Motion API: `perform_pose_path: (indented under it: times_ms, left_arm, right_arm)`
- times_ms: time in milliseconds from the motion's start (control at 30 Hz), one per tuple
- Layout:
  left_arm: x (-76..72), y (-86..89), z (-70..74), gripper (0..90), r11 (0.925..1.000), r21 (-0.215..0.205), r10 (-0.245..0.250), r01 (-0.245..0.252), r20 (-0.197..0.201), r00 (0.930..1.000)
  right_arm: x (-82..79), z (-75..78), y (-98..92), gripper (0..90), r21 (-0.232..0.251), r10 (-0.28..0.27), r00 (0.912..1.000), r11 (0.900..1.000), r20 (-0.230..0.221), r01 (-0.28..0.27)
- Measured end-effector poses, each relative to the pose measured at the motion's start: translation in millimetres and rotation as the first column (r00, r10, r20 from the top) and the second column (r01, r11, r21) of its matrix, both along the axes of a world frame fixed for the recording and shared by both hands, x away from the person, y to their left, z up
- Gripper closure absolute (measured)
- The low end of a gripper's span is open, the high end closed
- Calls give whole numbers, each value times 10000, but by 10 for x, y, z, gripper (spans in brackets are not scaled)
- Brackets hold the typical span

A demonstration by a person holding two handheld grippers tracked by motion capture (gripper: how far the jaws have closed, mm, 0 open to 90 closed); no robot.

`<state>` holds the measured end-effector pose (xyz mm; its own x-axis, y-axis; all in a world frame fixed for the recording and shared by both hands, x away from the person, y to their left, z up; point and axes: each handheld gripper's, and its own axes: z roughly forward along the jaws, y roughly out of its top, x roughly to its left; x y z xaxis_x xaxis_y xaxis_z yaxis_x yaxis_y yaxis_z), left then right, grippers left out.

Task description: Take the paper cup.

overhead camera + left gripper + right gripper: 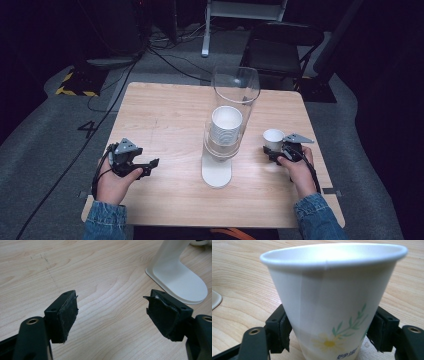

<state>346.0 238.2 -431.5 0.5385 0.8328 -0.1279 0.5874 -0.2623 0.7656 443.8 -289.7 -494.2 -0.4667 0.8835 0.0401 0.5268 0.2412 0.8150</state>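
Tapered paper cup [332, 302] between claw pads [283, 332]

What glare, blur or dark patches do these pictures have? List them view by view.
High view: the table is evenly lit, the room behind is nearly black, and highlights sit on the clear tube. Left gripper view: the wood grain is sharp and the white base is bright. Right gripper view: the paper cup has a glaring rim and slightly soft print.

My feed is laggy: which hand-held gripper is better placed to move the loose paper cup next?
Right. The right hand-held gripper has its jaws around the paper cup; the left hand-held gripper is open over bare table.
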Motion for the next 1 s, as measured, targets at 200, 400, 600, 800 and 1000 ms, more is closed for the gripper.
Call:
perform_pose_path:
  times_ms: [200, 400, 600, 800, 1000]
  left_arm:
    - [7, -14, 4, 242, 10000, -44, -36, 36, 30, 10000]
    - [5, -9, 9, 242, 10000, -42, -45, 46, 36, 10000]
    - [10, -10, 13, 242, 10000, -60, -46, 46, 45, 10000]
    - [20, -20, 13, 242, 10000, -67, -53, 53, 24, 10000]
    - [24, -31, 21, 242, 9999, -35, -114, 114, 71, 9999]
  right_arm:
    - [-7, -15, -2, 199, 41, -81, 9998, 10000, -206, 81]
    - [-23, 11, -12, 162, 167, -118, 9999, 9998, -60, 119]
    - [-49, 65, -42, 160, 318, -242, 9993, 9992, 297, 232]
    - [-96, 175, -79, 159, 365, -389, 9974, 9987, 614, 367]
    - [-130, 267, -85, 159, 591, -462, 9930, 9975, 1086, 400]
